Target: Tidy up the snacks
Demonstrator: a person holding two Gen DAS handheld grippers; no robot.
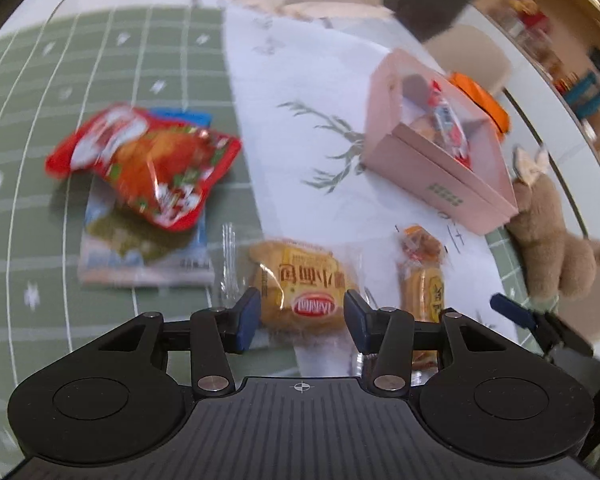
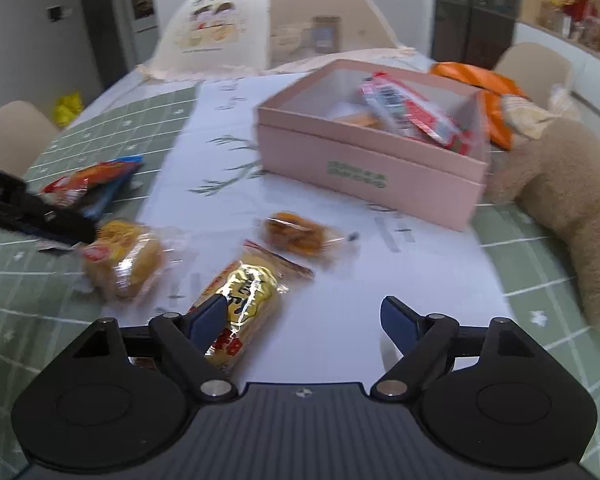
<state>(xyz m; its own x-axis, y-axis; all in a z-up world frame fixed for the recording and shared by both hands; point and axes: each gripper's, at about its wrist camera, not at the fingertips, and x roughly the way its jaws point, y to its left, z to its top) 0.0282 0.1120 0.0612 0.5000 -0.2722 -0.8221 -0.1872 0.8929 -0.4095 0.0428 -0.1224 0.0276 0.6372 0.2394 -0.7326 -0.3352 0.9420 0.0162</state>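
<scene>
While a plush bear (image 2: 572, 184) leans against the pink box (image 2: 364, 172) of wrapped snacks (image 2: 412, 114), the left tongs (image 1: 300, 316) gape either side of a yellow bread packet (image 1: 300, 284) on the worktop (image 2: 400, 264). Its red label is illegible. Right tongs (image 2: 304, 320) stand open beside a golden cake packet (image 2: 244, 300).

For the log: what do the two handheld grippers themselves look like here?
Both match. The left gripper and right gripper have matte black bodies with a ribbed centre plate bearing a small crosshair mark, round discs either side, black linkage arms with silver pivot pins, and dark blue finger pads. No cables, hands or sleeves show.
</scene>
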